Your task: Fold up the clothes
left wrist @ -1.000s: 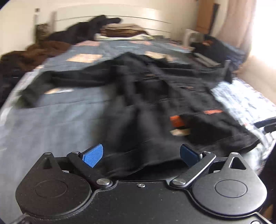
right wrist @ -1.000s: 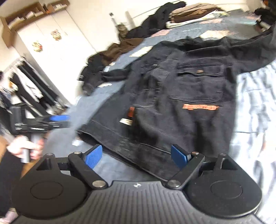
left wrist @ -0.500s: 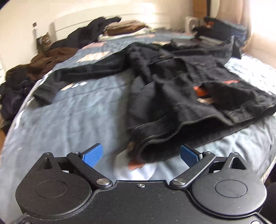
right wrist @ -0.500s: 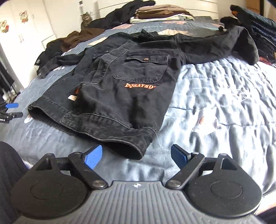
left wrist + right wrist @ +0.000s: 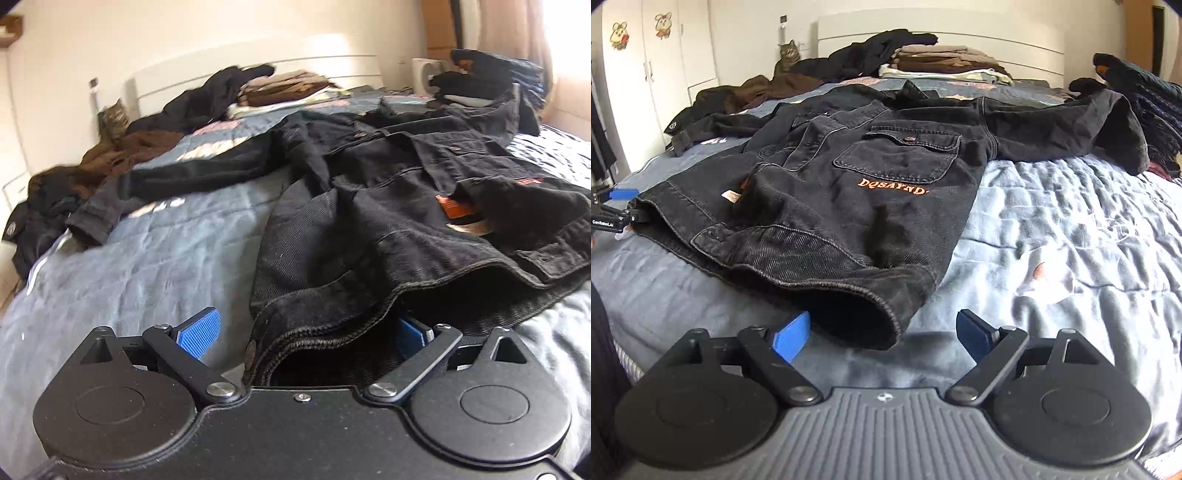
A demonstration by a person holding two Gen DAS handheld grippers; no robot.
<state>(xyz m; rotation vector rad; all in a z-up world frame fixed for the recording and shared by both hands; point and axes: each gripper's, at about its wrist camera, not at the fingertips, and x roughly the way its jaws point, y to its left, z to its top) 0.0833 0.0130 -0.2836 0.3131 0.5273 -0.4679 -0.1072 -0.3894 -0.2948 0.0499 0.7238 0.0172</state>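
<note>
A black denim jacket (image 5: 886, 173) with orange lettering lies front up on the blue-grey quilt (image 5: 1052, 229), both sleeves spread out. My left gripper (image 5: 306, 330) is open at the hem's left corner (image 5: 295, 325). That corner lies between the fingers, and the right blue pad (image 5: 412, 328) sits partly under the lifted hem. My right gripper (image 5: 882, 334) is open too, low over the quilt, with the hem's right corner (image 5: 875, 306) just in front of its gap. The left gripper (image 5: 613, 206) also shows at the far left of the right wrist view, against the hem.
A cat (image 5: 788, 55) sits by the white headboard (image 5: 960, 29). Folded brown and white clothes (image 5: 945, 62) are stacked there, beside loose dark garments (image 5: 879, 48). A brown garment (image 5: 110, 158) lies at the bed's left edge. Dark folded clothes (image 5: 1145, 96) sit at the right.
Both grippers have dropped low and closed in on the jacket's bottom hem, one at each corner. The left corner now lies between the left gripper's fingers.
</note>
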